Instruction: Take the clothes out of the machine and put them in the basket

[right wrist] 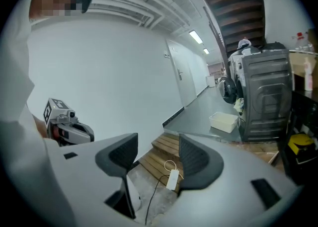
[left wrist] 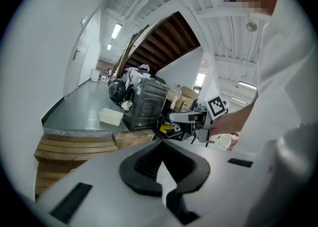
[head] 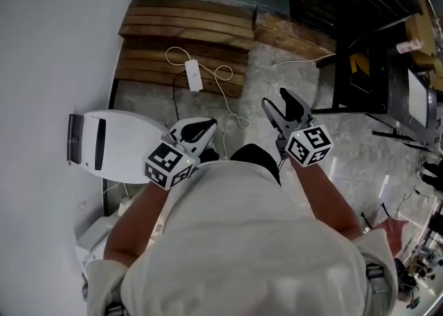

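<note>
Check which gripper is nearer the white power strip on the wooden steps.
Left. In the head view the left gripper sits just below the white power strip, almost in line with it; the right gripper is off to its right, farther away.

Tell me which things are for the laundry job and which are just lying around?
For the job:
washing machine
white basket

Just lying about:
power strip with its cord
wooden steps
white appliance by the wall
</note>
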Demonstrator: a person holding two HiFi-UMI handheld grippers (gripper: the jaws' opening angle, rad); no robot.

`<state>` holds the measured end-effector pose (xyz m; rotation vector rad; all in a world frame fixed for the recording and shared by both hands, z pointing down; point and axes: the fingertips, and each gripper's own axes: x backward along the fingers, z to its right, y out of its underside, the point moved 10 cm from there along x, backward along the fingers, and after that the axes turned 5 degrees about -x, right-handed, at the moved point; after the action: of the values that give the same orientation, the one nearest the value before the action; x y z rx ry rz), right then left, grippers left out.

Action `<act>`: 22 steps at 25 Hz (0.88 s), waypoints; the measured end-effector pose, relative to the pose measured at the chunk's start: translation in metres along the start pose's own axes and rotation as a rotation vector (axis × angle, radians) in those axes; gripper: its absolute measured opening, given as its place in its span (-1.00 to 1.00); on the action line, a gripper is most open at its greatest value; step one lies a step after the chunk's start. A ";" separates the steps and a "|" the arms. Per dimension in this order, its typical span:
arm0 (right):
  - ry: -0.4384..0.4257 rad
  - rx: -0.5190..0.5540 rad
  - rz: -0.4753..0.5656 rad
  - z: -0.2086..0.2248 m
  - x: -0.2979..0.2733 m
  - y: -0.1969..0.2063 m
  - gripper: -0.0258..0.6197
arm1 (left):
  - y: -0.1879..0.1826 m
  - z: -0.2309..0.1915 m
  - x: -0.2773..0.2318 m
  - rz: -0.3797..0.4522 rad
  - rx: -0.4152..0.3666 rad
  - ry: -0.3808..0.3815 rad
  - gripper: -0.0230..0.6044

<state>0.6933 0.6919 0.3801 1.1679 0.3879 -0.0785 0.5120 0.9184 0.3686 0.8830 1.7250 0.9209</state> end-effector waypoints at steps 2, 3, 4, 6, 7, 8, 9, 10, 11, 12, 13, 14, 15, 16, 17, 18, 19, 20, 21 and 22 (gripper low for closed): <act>-0.003 0.013 -0.013 -0.004 -0.023 -0.009 -0.11 | -0.007 -0.024 0.000 -0.003 -0.008 0.006 -0.94; -0.003 0.019 -0.019 -0.005 -0.032 -0.014 -0.11 | -0.011 -0.033 0.001 0.000 -0.008 0.008 -0.94; -0.001 0.026 -0.024 -0.006 -0.038 -0.018 -0.11 | -0.014 -0.040 0.002 0.006 -0.006 0.009 -0.94; 0.006 0.038 -0.032 -0.003 -0.050 -0.027 -0.11 | -0.019 -0.055 0.002 0.019 0.005 0.008 -0.94; 0.011 0.041 -0.036 0.001 -0.056 -0.030 -0.11 | -0.021 -0.063 0.000 0.024 0.012 0.006 -0.94; 0.017 0.042 -0.041 0.006 -0.062 -0.034 -0.11 | -0.023 -0.070 -0.003 0.026 0.017 0.004 -0.94; 0.023 0.042 -0.048 0.012 -0.068 -0.037 -0.11 | -0.025 -0.077 -0.008 0.027 0.023 0.004 -0.94; 0.030 0.042 -0.054 0.019 -0.074 -0.040 -0.11 | -0.027 -0.085 -0.013 0.026 0.026 0.004 -0.94; 0.036 0.042 -0.060 0.027 -0.081 -0.044 -0.11 | -0.031 -0.092 -0.019 0.022 0.028 0.004 -0.94; 0.040 0.039 -0.063 0.035 -0.089 -0.049 -0.11 | -0.034 -0.100 -0.025 0.017 0.029 0.004 -0.94; 0.043 0.034 -0.065 0.044 -0.098 -0.053 -0.11 | -0.039 -0.109 -0.031 0.011 0.028 0.004 -0.94; 0.045 0.029 -0.065 0.053 -0.108 -0.058 -0.11 | -0.043 -0.119 -0.037 0.005 0.029 0.002 -0.94; 0.046 0.025 -0.065 0.062 -0.119 -0.064 -0.11 | -0.049 -0.130 -0.044 -0.001 0.031 -0.002 -0.94; 0.045 0.021 -0.065 0.073 -0.132 -0.070 -0.11 | -0.055 -0.143 -0.053 -0.005 0.036 -0.008 -0.94; 0.043 0.017 -0.067 0.084 -0.146 -0.077 -0.11 | -0.062 -0.157 -0.062 -0.009 0.041 -0.013 -0.94; 0.039 0.014 -0.070 0.095 -0.160 -0.084 -0.11 | -0.070 -0.170 -0.072 -0.012 0.044 -0.017 -0.94; 0.033 0.011 -0.073 0.107 -0.174 -0.091 -0.11 | -0.079 -0.184 -0.083 -0.017 0.042 -0.019 -0.94; 0.026 0.007 -0.077 0.119 -0.188 -0.099 -0.11 | -0.089 -0.197 -0.095 -0.022 0.035 -0.019 -0.94; 0.018 0.003 -0.081 0.132 -0.201 -0.106 -0.11 | -0.100 -0.210 -0.108 -0.027 0.026 -0.018 -0.94; 0.009 0.000 -0.086 0.146 -0.212 -0.114 -0.11 | -0.112 -0.221 -0.122 -0.030 0.021 -0.018 -0.94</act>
<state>0.5035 0.4852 0.4001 1.1517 0.4456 -0.1479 0.3198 0.7200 0.3762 0.8741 1.7305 0.8741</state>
